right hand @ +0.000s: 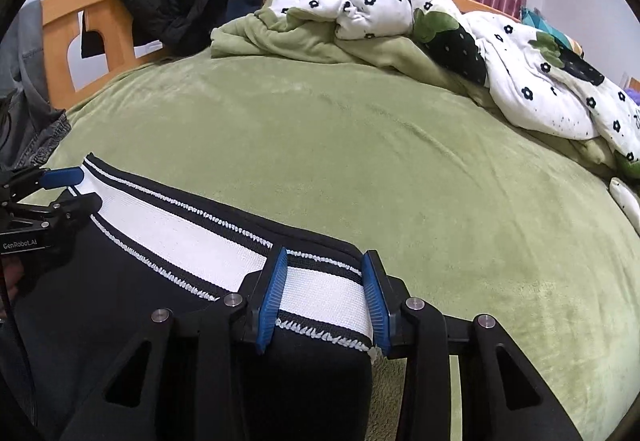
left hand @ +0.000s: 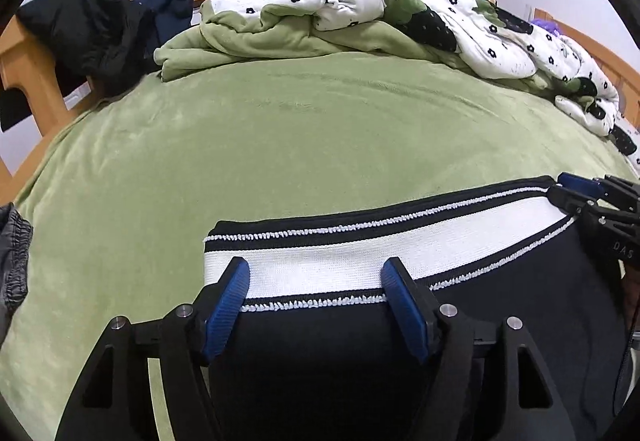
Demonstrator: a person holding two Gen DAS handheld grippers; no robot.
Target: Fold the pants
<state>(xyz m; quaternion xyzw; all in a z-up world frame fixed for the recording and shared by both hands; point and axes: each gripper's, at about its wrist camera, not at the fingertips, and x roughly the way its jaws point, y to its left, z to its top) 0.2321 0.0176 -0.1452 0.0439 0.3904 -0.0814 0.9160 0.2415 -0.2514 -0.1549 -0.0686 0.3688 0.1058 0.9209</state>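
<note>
Black pants [left hand: 320, 353] with a white, black-edged waistband [left hand: 340, 257] lie on the green bed cover, waistband away from me. My left gripper [left hand: 316, 281] is open, its blue pads straddling the left part of the waistband. My right gripper [right hand: 324, 281] is open too, its pads either side of the waistband's right end [right hand: 324, 301]. Each gripper shows in the other's view: the right one [left hand: 592, 197] at the waistband's right end, the left one [right hand: 60, 189] at its left end.
The green bed cover [left hand: 280, 129] stretches ahead. A crumpled white flowered quilt [left hand: 460, 21] and a green blanket [left hand: 260, 41] lie at the far side. Dark jackets [left hand: 92, 25] hang on the wooden bed frame [left hand: 24, 69]. Grey clothing [right hand: 28, 113] lies at the left.
</note>
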